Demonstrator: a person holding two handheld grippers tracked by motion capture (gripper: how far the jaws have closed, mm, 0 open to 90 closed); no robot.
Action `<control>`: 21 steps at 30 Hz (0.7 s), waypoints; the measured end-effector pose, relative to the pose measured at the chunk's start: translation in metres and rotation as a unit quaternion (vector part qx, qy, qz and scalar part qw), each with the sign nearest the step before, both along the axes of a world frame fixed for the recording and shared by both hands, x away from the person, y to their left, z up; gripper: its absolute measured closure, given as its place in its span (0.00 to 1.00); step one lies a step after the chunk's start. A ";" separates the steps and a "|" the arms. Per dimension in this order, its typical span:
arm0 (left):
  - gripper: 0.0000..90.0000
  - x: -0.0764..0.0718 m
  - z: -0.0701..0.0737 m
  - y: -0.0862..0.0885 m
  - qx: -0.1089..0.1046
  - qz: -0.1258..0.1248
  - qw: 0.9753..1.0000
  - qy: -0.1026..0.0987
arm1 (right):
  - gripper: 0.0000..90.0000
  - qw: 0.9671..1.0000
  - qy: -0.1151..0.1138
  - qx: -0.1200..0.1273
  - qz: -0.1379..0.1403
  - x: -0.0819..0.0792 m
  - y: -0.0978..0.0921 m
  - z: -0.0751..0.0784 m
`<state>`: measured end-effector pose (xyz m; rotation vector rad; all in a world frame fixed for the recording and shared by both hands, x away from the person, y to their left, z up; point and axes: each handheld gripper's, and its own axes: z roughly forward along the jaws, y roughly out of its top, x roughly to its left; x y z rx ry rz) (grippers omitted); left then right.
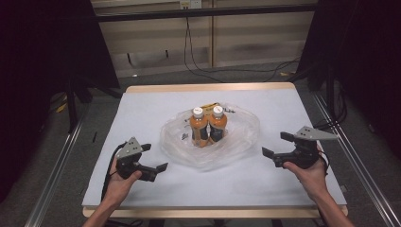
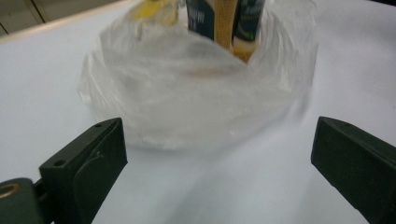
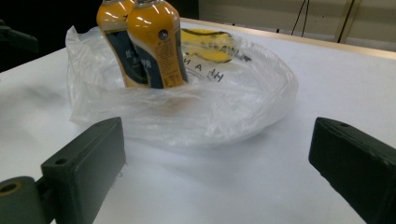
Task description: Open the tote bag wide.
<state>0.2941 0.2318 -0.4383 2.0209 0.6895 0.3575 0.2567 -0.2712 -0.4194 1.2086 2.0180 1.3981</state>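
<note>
Both grippers, left (image 1: 154, 157) & right (image 1: 277, 144), wide open, empty (flanking bag (image 1: 246, 137), bare table (image 1: 142, 109) around).

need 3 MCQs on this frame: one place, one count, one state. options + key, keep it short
1. Where do the bottles stand?
A. Inside the plastic bag, mid table
B. On bare table beside the bag
C. On the floor

2. How many orange bottles are there?
A. One
B. Two
C. Four

3. How are the left tongs and right tongs set?
A. Both shut on the bag
B. Left shut on a bottle, right open
C. Both open, holding nothing

Key:
1 A: the high view shows the crumpled clear bag ringing both bottles on the white table.
2 B: two white-capped orange bottles stand side by side, touching.
3 C: in each gripper view the jaws stand wide apart, with the bag ahead of them and nothing between.
</note>
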 end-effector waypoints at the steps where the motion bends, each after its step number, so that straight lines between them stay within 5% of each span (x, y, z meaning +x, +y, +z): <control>1: 0.04 -0.004 -0.001 0.002 -0.010 0.003 1.000 -0.001 | 0.04 1.000 0.002 -0.001 0.001 -0.004 -0.002 -0.001; 7: 0.03 -0.018 -0.008 0.012 -0.004 0.002 1.000 0.014 | 0.04 1.000 0.006 -0.007 -0.012 -0.026 -0.011 -0.007; 10: 0.03 -0.024 -0.010 0.019 0.000 0.035 0.999 0.020 | 0.03 1.000 0.013 -0.011 -0.022 -0.034 -0.016 -0.011; 16: 0.03 -0.031 -0.019 0.040 -0.017 0.057 0.998 0.030 | 0.03 0.999 0.009 -0.001 -0.041 -0.051 -0.024 -0.021; 21: 0.03 -0.036 -0.015 0.043 -0.017 0.060 0.998 0.002 | 0.03 0.998 -0.002 0.002 -0.055 -0.062 -0.029 -0.021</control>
